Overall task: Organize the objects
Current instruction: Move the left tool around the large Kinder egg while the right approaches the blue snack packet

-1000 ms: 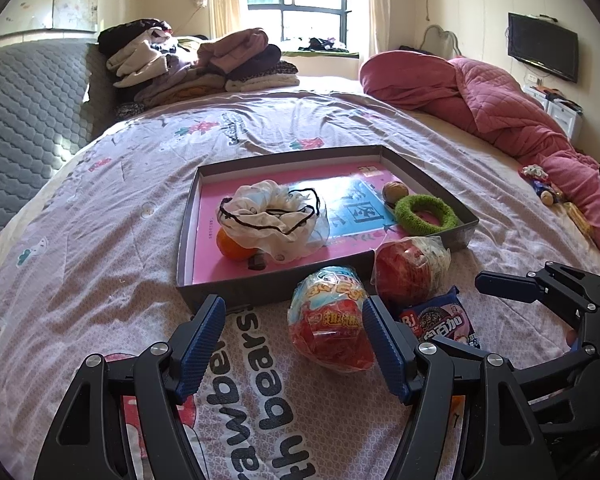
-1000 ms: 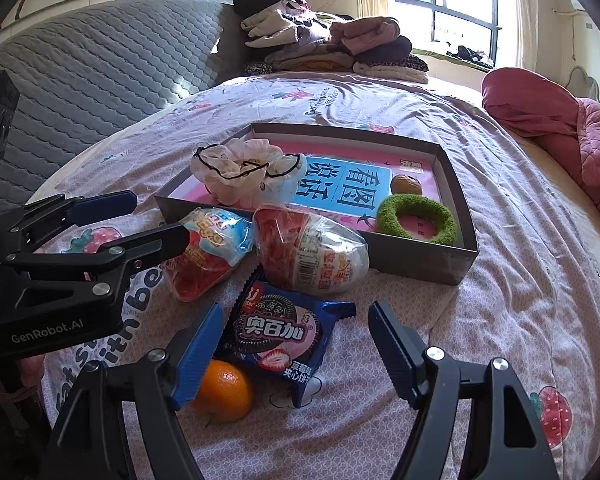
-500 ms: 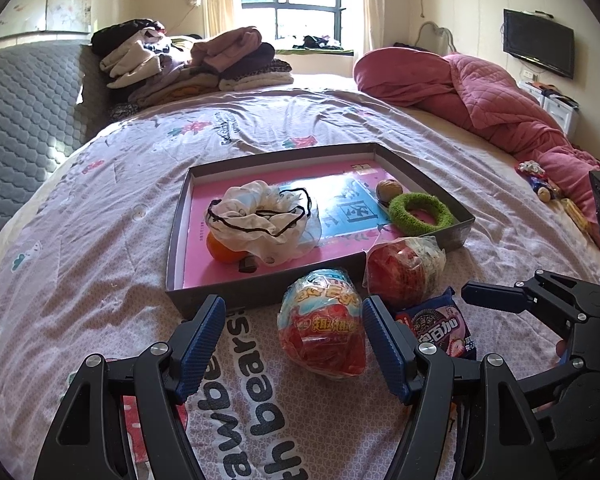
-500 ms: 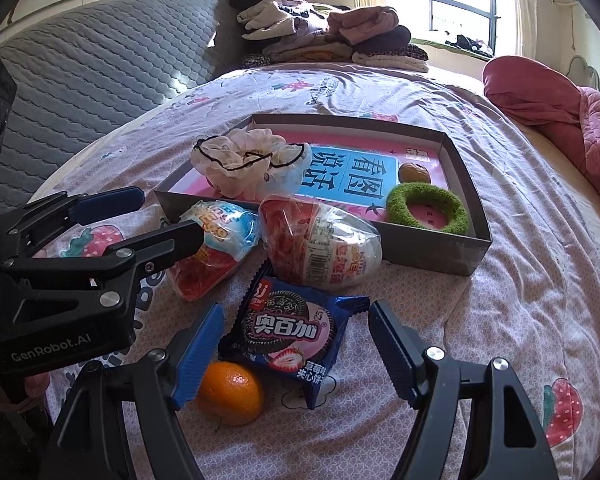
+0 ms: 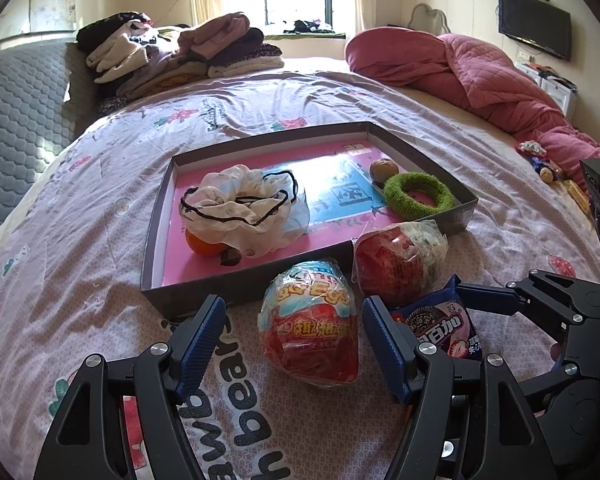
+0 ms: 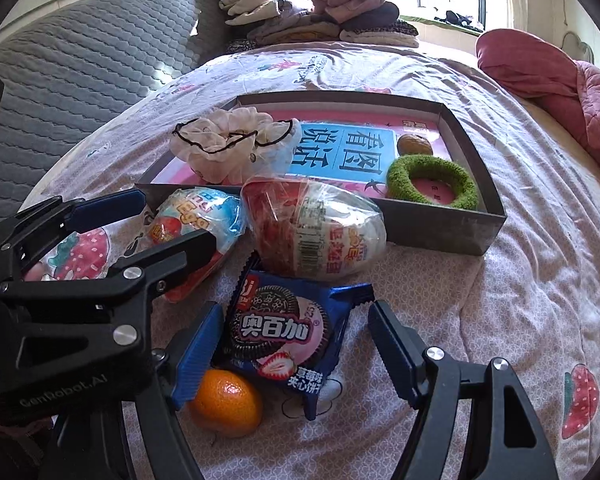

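A grey box (image 5: pixel 256 284) (image 6: pixel 440 236) with a pink floor lies on the bed. In it are a white drawstring bag (image 5: pixel 240 208) (image 6: pixel 228 148), an orange under the bag (image 5: pixel 202 246), a walnut (image 5: pixel 384 169) (image 6: pixel 414 145) and a green ring (image 5: pixel 418 194) (image 6: pixel 432 178). In front of the box lie a blue-topped toy egg (image 5: pixel 312 328) (image 6: pixel 196 220), a red-and-white toy egg (image 5: pixel 398 262) (image 6: pixel 312 232), a blue cookie pack (image 5: pixel 440 330) (image 6: pixel 280 328) and an orange (image 6: pixel 226 402). My left gripper (image 5: pixel 294 346) is open around the blue-topped egg. My right gripper (image 6: pixel 296 354) is open around the cookie pack.
Folded clothes (image 5: pixel 172 52) are piled at the head of the bed against a grey padded headboard (image 5: pixel 16 96). A red quilt (image 5: pixel 460 64) lies along the right side. Small toys (image 5: pixel 540 160) lie at the right edge. The bedsheet is printed with strawberries.
Both grippers have moved forward and lower. The blue-topped egg now sits between the left fingers, and the cookie pack sits between the right fingers. Nothing has been taken hold of.
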`<state>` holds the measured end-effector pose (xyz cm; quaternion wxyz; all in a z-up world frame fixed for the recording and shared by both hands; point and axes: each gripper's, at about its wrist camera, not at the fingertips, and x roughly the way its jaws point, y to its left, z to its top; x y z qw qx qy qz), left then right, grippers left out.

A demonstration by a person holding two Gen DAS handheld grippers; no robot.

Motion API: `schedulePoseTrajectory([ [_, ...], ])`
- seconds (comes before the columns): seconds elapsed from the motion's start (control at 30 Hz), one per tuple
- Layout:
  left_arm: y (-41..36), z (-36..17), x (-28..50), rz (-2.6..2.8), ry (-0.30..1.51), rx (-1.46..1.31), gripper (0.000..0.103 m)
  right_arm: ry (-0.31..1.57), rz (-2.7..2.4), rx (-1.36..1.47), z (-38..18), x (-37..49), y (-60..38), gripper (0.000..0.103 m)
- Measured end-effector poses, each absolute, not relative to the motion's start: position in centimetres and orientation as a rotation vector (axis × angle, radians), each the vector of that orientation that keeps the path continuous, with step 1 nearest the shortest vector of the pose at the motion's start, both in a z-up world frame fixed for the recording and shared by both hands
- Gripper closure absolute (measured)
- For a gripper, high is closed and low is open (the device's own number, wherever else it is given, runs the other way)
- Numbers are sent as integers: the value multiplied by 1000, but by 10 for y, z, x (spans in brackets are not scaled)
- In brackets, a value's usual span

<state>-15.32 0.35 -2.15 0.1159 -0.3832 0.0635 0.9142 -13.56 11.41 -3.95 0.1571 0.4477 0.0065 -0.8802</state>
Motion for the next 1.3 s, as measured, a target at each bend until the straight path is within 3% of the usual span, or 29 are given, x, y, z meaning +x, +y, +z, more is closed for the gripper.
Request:
schedulePoseTrajectory([
  [0.53,9,-34,-167,2644,189,-1201,30,38,-2482,1296,-45,-139,111,29],
  [0.67,7,-35,-171,2629,166,-1218,30,17,-2473,1281,-43,-139,111,39],
  [0.77,7,-36,-174,2617,160,-1228,31,21,-2466,1273,-43,-138,111,41],
  [0.9,6,-40,-178,2592,147,-1255,45,12,-2459,1265,-42,-137,112,43],
  [1.3,2,-40,-179,2584,125,-1258,45,-51,-2431,1259,-41,-136,122,48],
])
